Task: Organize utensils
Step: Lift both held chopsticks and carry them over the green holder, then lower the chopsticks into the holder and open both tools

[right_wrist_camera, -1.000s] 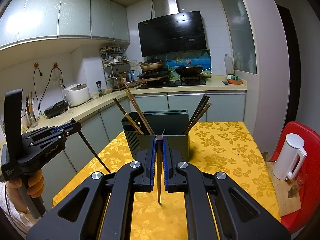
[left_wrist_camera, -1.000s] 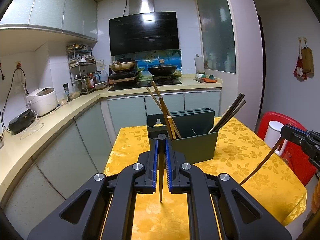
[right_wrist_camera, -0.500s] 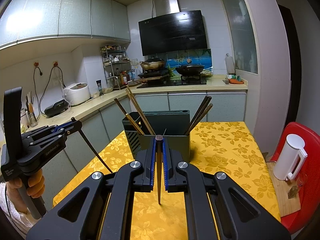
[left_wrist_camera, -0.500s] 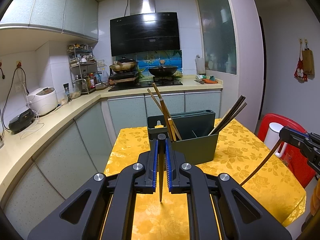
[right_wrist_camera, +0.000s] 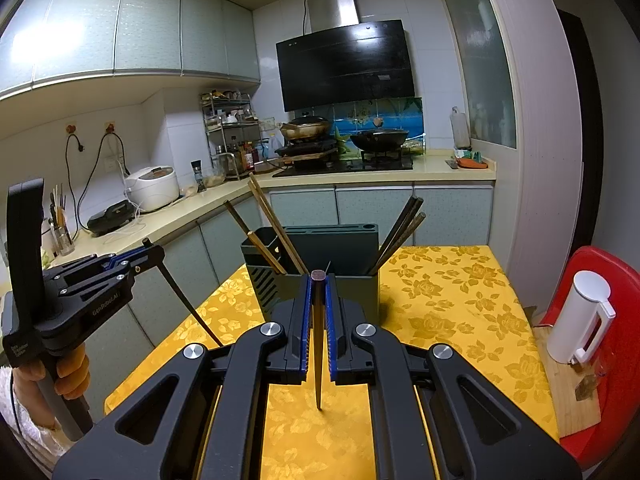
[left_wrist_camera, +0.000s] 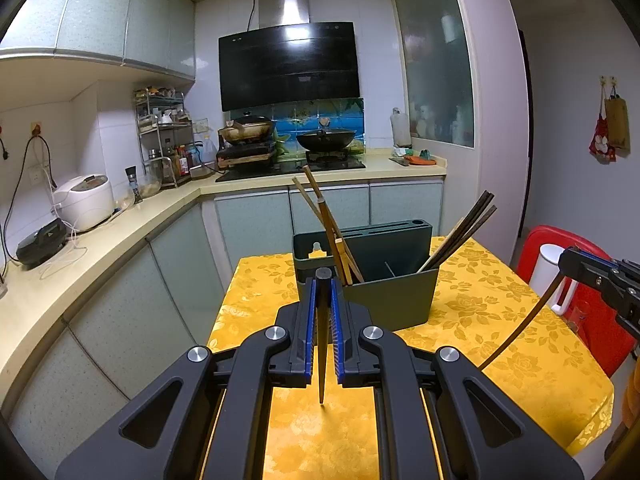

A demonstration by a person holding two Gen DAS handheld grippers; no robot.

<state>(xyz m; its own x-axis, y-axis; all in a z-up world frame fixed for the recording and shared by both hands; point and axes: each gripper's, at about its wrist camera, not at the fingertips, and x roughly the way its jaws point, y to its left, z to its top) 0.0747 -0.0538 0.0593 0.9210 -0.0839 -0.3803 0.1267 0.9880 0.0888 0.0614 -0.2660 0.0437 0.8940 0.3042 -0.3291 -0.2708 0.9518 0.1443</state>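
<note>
Two black grippers — left gripper (left_wrist_camera: 322,312) and right gripper (right_wrist_camera: 318,312) — each clamp one dark chopstick (left_wrist_camera: 321,360) (right_wrist_camera: 317,360) before one dark-green plastic utensil holder (left_wrist_camera: 394,292).

Walls: white tiles (left_wrist_camera: 376,64) are seen far ahead of the fingers.
Cupboards: pale green doors (right_wrist_camera: 132,20) are hung up high.
Counter: a cream top (left_wrist_camera: 100,240) is set to the left.
Table: a yellow flowered cloth (right_wrist_camera: 452,304) is spread under the fingers.
</note>
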